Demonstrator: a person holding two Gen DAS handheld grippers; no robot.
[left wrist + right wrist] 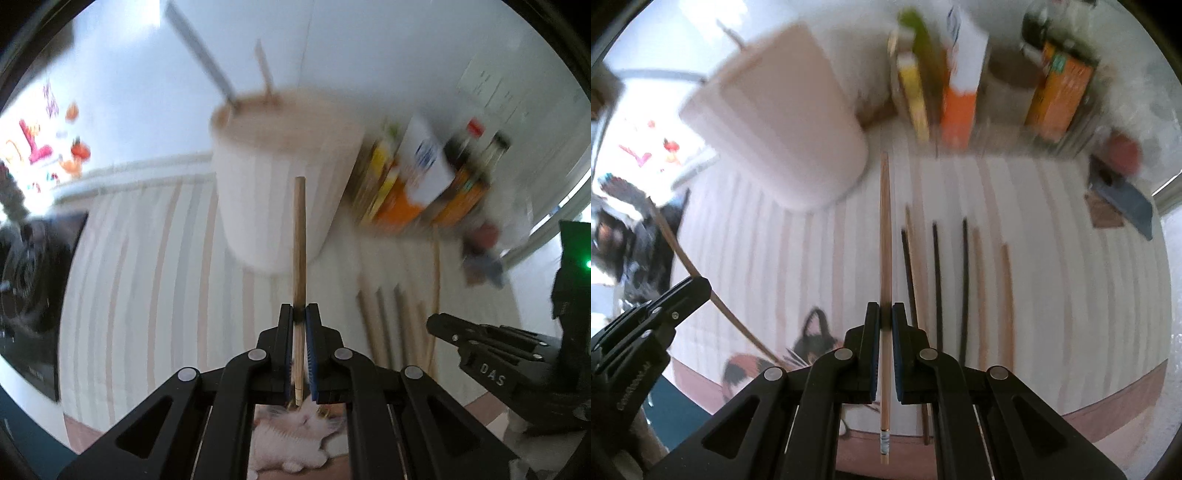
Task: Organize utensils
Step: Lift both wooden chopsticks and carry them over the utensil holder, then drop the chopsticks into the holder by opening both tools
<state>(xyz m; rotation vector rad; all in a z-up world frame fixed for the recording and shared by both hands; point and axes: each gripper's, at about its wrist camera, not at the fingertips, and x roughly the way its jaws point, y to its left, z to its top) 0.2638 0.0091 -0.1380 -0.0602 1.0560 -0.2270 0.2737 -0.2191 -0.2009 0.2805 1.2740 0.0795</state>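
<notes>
A: Both grippers have a stick each. The left gripper (300,314) has its jaws pinched narrow on a wooden chopstick (299,236), gripped low down so most of its length pokes out ahead toward the white utensil holder (273,192)

B: And the right gripper (885,314)?

A: Same story: jaws clamped narrow on a pale chopstick (885,236), tip aimed at the gap beside the holder. In that view the holder (775,118) sits up and to the left

B: So what makes the drop go well?

A: I'd say carry each tip up over the rim before tipping it down, and go one at a time so the sticks don't cross. A metal handle (199,55) and a wooden stick (265,70) already lean in the holder, so aim for the free side of the opening. Only then ease the jaws apart

B: What's left on the tabletop?

A: A row of loose chopsticks (964,288), dark and light, lying side by side on the striped cloth (1071,258), to the right of the held one

B: Any writing you can read?

A: "DAS" in pale letters on the right gripper's body (493,373), seen from the left wrist. The orange and yellow packets (960,110) behind are too blurred to read
</notes>
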